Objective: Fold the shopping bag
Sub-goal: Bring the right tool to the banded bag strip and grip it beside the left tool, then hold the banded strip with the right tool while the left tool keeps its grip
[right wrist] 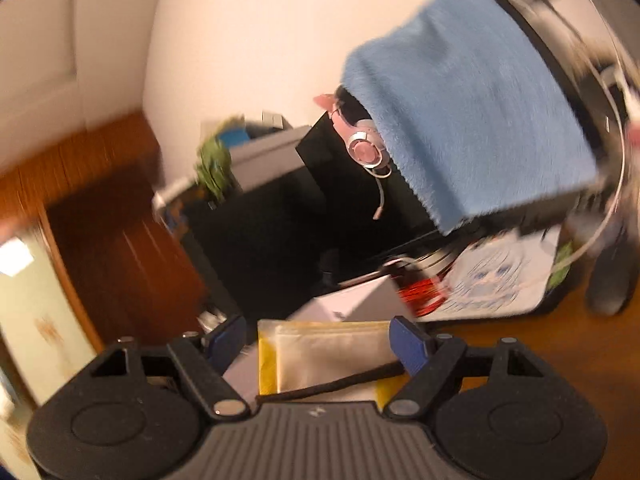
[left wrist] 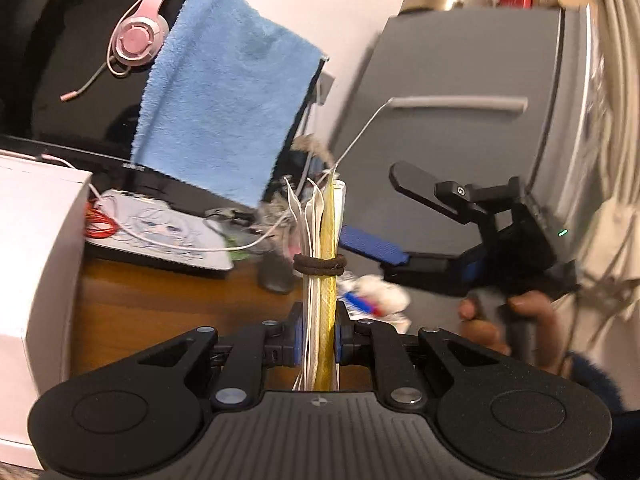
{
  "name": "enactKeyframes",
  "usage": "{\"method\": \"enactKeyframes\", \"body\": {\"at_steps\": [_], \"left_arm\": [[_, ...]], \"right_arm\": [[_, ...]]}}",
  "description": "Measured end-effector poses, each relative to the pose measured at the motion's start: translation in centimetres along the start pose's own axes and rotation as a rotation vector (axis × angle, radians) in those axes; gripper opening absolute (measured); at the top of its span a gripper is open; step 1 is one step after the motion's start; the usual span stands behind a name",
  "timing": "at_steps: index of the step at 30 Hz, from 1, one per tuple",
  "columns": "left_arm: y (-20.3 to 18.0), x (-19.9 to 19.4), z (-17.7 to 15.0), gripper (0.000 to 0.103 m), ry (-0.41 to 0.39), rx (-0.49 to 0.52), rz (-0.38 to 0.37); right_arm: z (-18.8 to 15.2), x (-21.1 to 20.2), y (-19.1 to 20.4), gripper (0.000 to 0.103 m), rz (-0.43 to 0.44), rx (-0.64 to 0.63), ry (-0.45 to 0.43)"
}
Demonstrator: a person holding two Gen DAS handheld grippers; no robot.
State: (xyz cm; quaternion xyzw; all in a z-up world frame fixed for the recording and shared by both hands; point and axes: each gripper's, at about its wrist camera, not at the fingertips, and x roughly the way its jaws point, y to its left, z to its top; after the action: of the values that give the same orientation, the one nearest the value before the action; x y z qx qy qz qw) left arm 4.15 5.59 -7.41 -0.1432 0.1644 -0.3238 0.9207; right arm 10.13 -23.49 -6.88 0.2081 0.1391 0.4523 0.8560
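Folded yellow-and-white shopping bag (left wrist: 320, 280), kept flat by a dark band (left wrist: 319, 265), stands above the table, pinched by the left gripper (left wrist: 319, 344) while the right gripper (left wrist: 376, 216) hangs spread beside it.

Left hand-held gripper (left wrist: 319, 340) clamped shut, right one (left wrist: 384, 216) spread wide (hand (left wrist: 508, 324) gripping).

Folded bag (left wrist: 320, 300) upright between left gripper (left wrist: 318, 340) fingers, elastic band (left wrist: 319, 266) around it. Right gripper (left wrist: 384, 216) to its right. Towel (left wrist: 228, 92) draped over monitor (left wrist: 80, 60) behind; headset (left wrist: 138, 36) on monitor's top edge.
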Motion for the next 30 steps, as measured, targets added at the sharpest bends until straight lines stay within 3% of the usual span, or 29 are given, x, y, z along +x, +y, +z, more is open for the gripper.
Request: {"method": "enactKeyframes", "body": {"at_steps": [6,13,19,24,30], "left_arm": [[-0.5,-0.5,0.1,0.013,-0.011,-0.012,-0.008],[-0.1,-0.7,0.4,0.013,-0.021,-0.025,0.013],[-0.4,-0.2,0.1,0.013,-0.003,0.018,0.069],[-0.8,0.3,-0.1,0.013,0.011,0.06,0.113],[-1.2,0.8,-0.3,0.013,0.023,0.121,0.177]], "right_arm": [[1.2,-1.1,-2.6,0.079,0.142,0.208,-0.031],[0.3,0.1,-3.5,0.08,0.173,0.293,0.039],[0.0,0.2,-3.0,0.08,0.123,0.286,0.058],[0.6,0.9,-0.7,0.081,0.016,0.121,0.101],[0.5,1.9,0.9,0.081,-0.054,0.039,0.123]]}}
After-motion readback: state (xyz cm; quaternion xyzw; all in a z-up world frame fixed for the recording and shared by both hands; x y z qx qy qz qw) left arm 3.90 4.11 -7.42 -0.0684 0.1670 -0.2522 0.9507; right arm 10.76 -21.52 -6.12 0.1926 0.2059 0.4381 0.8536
